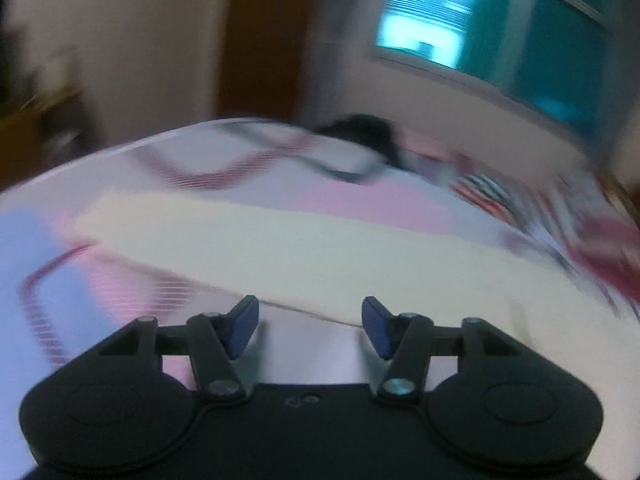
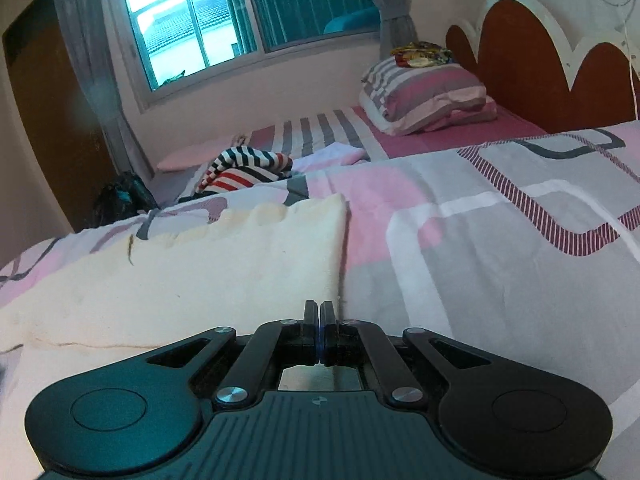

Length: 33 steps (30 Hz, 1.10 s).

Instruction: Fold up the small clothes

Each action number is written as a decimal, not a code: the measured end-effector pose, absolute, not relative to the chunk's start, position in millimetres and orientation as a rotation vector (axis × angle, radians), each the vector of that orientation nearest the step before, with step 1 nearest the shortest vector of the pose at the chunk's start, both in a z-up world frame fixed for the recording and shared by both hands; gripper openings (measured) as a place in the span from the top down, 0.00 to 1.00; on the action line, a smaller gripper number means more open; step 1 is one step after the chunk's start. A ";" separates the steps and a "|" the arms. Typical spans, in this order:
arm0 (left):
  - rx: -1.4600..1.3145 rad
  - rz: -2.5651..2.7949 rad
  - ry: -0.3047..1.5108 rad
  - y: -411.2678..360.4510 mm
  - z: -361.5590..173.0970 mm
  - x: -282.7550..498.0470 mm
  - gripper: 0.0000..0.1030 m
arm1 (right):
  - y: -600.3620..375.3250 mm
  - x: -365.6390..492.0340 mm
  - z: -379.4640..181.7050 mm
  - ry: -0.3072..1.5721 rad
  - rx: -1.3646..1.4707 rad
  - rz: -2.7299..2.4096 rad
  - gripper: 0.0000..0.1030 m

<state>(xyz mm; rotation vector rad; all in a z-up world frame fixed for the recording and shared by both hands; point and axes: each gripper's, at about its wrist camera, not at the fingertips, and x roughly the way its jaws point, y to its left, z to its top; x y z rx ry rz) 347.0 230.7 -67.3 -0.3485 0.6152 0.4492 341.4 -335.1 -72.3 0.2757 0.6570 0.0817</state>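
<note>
A cream cloth (image 2: 192, 268) lies flat on the patterned bedspread (image 2: 500, 248). In the blurred left wrist view it shows as a pale band (image 1: 304, 248) across the bed. My left gripper (image 1: 310, 316) is open and empty, low over the near edge of the cloth. My right gripper (image 2: 319, 312) is shut at the cloth's near right corner; I cannot tell whether fabric is pinched between its pads. A striped red, white and dark garment (image 2: 248, 170) lies crumpled farther back on the bed; it also shows in the left wrist view (image 1: 486, 192).
A striped pillow (image 2: 424, 96) leans near the scalloped headboard (image 2: 532, 64). A window (image 2: 224, 20) with curtains is behind the bed. A dark bag (image 2: 120, 200) sits off the bed's far left edge. A brown door (image 1: 264, 40) stands beyond the bed.
</note>
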 end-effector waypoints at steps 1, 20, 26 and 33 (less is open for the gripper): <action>-0.411 0.491 0.604 253.3 -69.1 340.7 0.48 | -333.8 341.4 -72.4 0.660 0.277 0.083 1.00; -0.547 0.330 0.492 310.9 -45.4 366.0 0.99 | -318.0 353.6 -74.5 0.663 0.284 0.093 1.00; -0.394 0.100 0.501 201.6 -23.5 409.5 0.99 | -315.6 351.3 -72.3 0.656 0.314 0.087 1.00; -0.300 -0.089 0.565 81.5 -38.8 433.2 0.99 | -321.8 345.5 -62.7 0.635 0.322 0.093 1.00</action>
